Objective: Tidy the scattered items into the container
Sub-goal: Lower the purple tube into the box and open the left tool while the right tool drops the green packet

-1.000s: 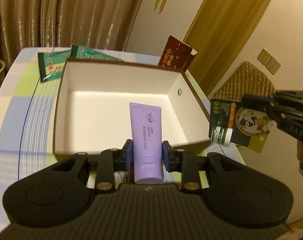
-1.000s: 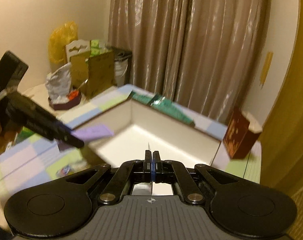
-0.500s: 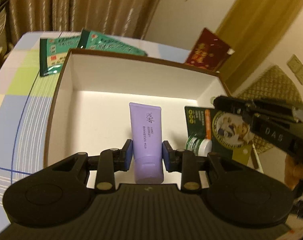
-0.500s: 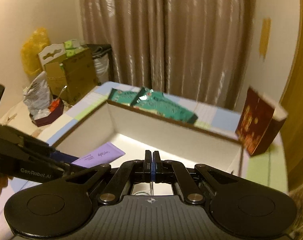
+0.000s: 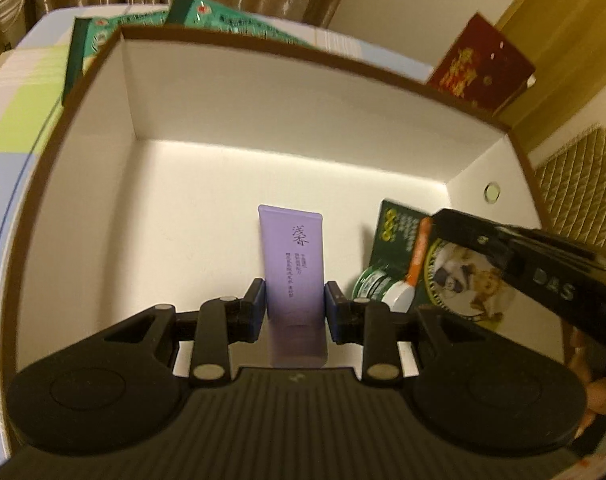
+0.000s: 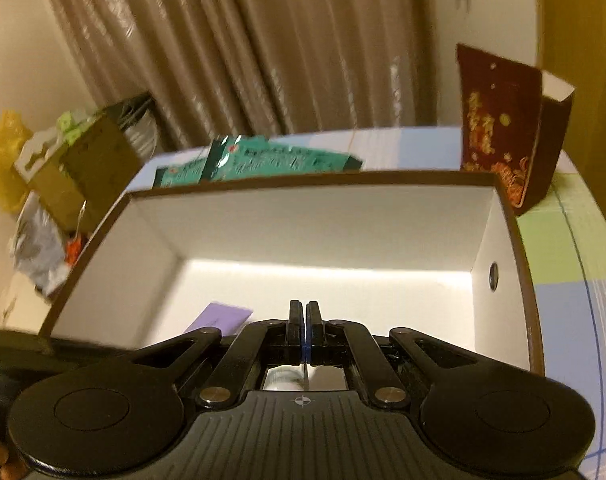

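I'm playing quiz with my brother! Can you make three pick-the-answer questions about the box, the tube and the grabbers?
1. Where are the green packets?
A. inside the box
B. behind the box
C. in a gripper

2. What colour is the tube?
A. purple
B. red
C. yellow

3. What is the left gripper doing?
A. hanging open
B. gripping the tube
C. gripping the red carton

Answers: 1 B, they lie on the table beyond the box back wall. 2 A, its body is plainly purple. 3 B, both pads press the tube's sides.

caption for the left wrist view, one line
Left gripper holds purple tube inside white cardboard box; right gripper lowers green card.
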